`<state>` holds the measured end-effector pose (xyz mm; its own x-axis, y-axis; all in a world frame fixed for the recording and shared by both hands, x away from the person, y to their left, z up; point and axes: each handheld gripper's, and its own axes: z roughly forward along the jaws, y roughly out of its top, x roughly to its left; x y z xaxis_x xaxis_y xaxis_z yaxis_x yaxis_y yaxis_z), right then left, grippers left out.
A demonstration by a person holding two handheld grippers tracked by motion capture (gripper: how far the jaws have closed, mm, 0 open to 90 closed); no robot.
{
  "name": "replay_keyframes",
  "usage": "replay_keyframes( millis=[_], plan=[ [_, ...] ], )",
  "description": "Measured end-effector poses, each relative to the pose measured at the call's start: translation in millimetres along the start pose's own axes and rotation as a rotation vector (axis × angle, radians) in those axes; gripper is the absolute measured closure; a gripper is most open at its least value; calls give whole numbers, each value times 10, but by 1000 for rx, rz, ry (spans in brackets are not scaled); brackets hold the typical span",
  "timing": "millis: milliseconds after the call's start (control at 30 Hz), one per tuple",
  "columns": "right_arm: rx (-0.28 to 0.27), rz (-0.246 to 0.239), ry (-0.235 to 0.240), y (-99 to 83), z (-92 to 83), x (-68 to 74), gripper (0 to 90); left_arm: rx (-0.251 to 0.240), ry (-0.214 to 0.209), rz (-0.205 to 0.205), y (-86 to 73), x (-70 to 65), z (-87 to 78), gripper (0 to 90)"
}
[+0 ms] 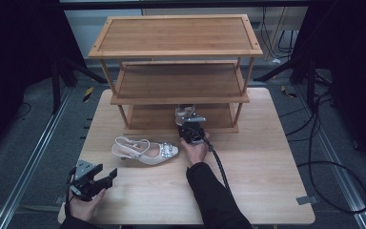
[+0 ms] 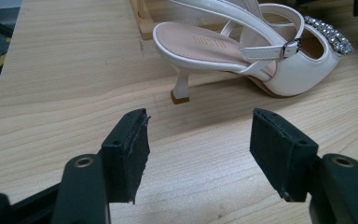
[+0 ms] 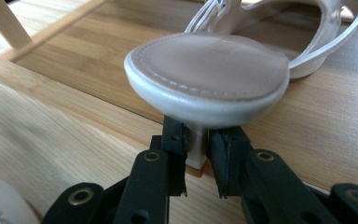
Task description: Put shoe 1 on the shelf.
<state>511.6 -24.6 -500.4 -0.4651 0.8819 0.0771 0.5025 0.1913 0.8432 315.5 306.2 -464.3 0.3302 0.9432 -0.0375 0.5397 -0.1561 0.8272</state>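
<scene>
Heeled sandal (image 3: 209, 70) on rack's bottom shelf (image 3: 98, 56), my right claw (image 3: 198, 156) clenched on its heel | left claw (image 2: 198, 154) released over pale wood table (image 1: 267, 181) | dark room, cables on floor (image 1: 324, 167)

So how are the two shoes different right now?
The shoe on the table stands free near the open left gripper, touched by nothing; the shoe at the rack has its heel pinched in the right gripper. The first rests on the table, the second over the rack's bottom shelf. Both are pale, strappy heels.
</scene>
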Motion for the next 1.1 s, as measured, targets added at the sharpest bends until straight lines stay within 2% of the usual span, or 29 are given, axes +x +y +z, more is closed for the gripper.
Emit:
replay_keyframes(
  millis=[67,167,233,367,467,567,833,933,1033,1100],
  plan=[
    [-2,-24,-15,-25,31,4,764,3,-4,2,-1,-4,1,361],
    [-3,-20,-23,-23,26,17,751,6,-9,4,-2,-9,11,359],
    [-7,-25,-31,-15,5,-7,677,11,-11,9,-4,-5,23,358],
    [-30,-38,-8,11,-165,-32,583,22,-13,10,-7,7,58,361],
    [-28,-28,22,-17,-290,-42,569,28,-16,14,-10,15,74,367],
    [-19,-56,5,-29,-328,-50,608,29,-20,12,-7,16,87,372],
    [46,-7,22,-69,-63,-49,766,27,-20,14,-12,25,83,384],
    [10,26,40,-38,-40,-52,783,25,-22,10,-13,37,80,389],
    [14,3,20,3,-28,-36,789,27,-19,8,-15,38,78,390],
    [6,13,9,0,-7,-28,790,27,-21,14,-14,34,75,391]
  ],
)
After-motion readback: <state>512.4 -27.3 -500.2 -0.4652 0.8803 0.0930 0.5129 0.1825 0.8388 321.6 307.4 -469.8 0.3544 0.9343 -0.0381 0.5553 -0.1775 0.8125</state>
